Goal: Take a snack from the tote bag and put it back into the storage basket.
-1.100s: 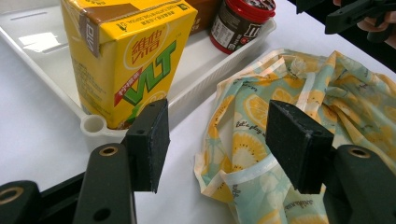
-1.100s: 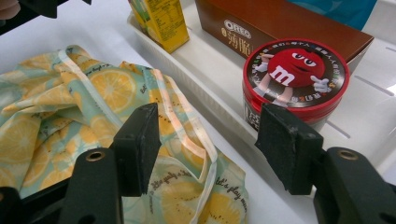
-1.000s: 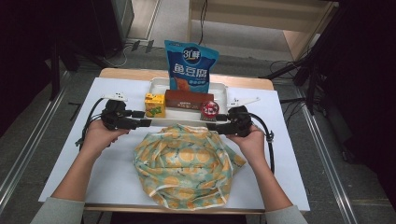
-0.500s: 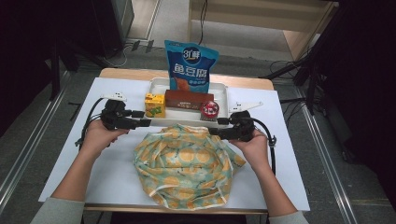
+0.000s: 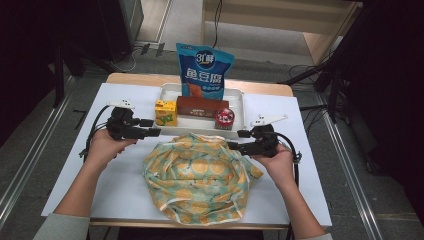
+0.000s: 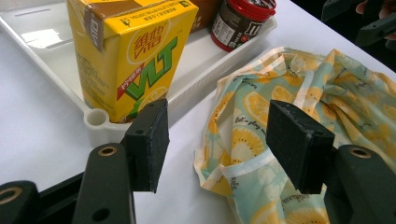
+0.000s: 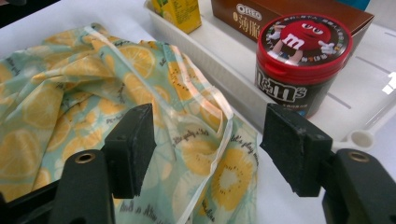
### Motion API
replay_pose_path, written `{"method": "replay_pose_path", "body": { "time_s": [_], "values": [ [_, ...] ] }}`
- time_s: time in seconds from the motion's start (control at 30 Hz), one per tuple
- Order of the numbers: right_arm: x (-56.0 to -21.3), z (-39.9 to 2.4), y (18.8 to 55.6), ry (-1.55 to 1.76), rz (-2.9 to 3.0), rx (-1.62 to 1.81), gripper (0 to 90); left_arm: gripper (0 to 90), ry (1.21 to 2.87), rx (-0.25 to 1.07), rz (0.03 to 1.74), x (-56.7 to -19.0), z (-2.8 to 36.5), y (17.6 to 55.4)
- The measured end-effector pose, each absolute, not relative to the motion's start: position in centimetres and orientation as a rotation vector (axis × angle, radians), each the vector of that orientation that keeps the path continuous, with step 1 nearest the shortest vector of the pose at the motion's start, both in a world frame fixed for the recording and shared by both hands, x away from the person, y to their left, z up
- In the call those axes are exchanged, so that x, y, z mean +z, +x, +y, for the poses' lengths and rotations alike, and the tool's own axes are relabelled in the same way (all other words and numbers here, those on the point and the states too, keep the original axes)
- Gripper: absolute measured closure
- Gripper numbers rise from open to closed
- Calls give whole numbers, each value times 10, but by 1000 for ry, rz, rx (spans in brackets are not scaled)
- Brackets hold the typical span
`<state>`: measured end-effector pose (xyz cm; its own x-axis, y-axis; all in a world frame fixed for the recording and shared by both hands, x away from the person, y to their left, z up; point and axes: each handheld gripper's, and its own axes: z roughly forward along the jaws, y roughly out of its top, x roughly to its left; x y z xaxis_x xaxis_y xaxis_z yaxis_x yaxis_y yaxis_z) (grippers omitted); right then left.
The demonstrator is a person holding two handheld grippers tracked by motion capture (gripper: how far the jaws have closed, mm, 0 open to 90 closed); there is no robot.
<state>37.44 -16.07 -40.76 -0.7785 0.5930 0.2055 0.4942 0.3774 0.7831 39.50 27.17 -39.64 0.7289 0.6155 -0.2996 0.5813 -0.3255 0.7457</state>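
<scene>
A crumpled lemon-print cloth bag (image 5: 197, 175) lies on the white table between my hands. My left gripper (image 5: 156, 132) stands open at the bag's far left corner (image 6: 233, 154), level with the table, beside the yellow drink carton (image 6: 128, 51). At the bag's far right edge, my right gripper (image 5: 231, 146) is open, and its jaws have just been opening. The bag's hem (image 7: 205, 140) lies below and between those jaws, with neither pad pressing on it. A red-lidded candy jar (image 7: 299, 60) stands just beyond in the white tray (image 5: 240, 107).
The tray also holds a brown biscuit box (image 5: 200, 106) and a tall blue snack pouch (image 5: 204, 70) at the back. The table's front edge (image 5: 200, 222) lies just past the bag. Cables trail from both grippers.
My right gripper has slid toward the near side of the table, away from the tray, to the bag's right edge. My left gripper has stayed put.
</scene>
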Motion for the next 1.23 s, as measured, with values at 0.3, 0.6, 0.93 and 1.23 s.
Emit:
{"method": "replay_pose_path", "body": {
  "time_s": [0.3, 0.6, 0.93, 1.23],
  "values": [
    [-413, -173, 370, 1033, 2490, 1359, 302, 396, 2022, 45, 909, -397, 273, 392],
    [-418, -181, 369, 1048, 2473, 1326, 273, 396, 2018, 51, 922, -399, 277, 390],
    [-421, -180, 372, 1061, 2479, 1321, 260, 395, 2024, 50, 919, -400, 278, 390],
    [-422, -181, 372, 1048, 2483, 1328, 229, 391, 2029, 51, 920, -400, 278, 390]
  ]
}}
